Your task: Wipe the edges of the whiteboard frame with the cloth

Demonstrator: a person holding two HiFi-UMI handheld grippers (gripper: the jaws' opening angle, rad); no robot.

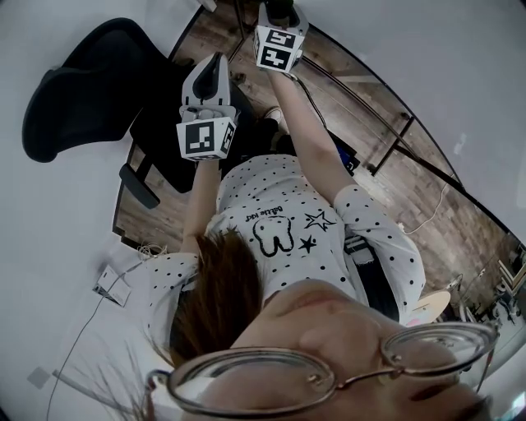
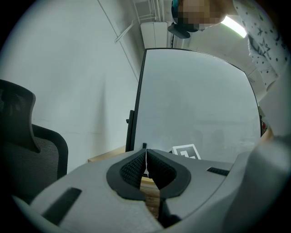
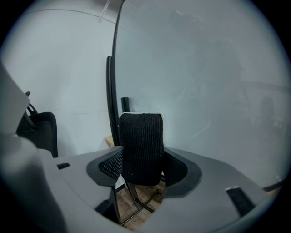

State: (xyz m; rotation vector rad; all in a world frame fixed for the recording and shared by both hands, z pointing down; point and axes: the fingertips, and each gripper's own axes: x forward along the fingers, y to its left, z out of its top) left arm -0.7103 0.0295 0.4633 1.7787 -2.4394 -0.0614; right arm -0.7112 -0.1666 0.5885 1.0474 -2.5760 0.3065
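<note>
My right gripper (image 3: 142,167) is shut on a folded black cloth (image 3: 141,145) that stands up from its jaws, its top close to the whiteboard's dark left frame edge (image 3: 114,77); I cannot tell whether they touch. The left gripper (image 2: 146,164) is shut with nothing in it, pointing at the whiteboard (image 2: 195,104) near its black left frame (image 2: 138,100). In the head view both grippers are raised side by side, left gripper (image 1: 214,72) lower, right gripper (image 1: 278,15) higher at the top edge, the cloth hidden there.
A black office chair (image 1: 90,90) stands to the left, also seen as the chair (image 2: 22,145) in the left gripper view. Black stand bars (image 1: 394,140) run over the wooden floor (image 1: 345,90). A white wall (image 2: 68,77) lies left of the board.
</note>
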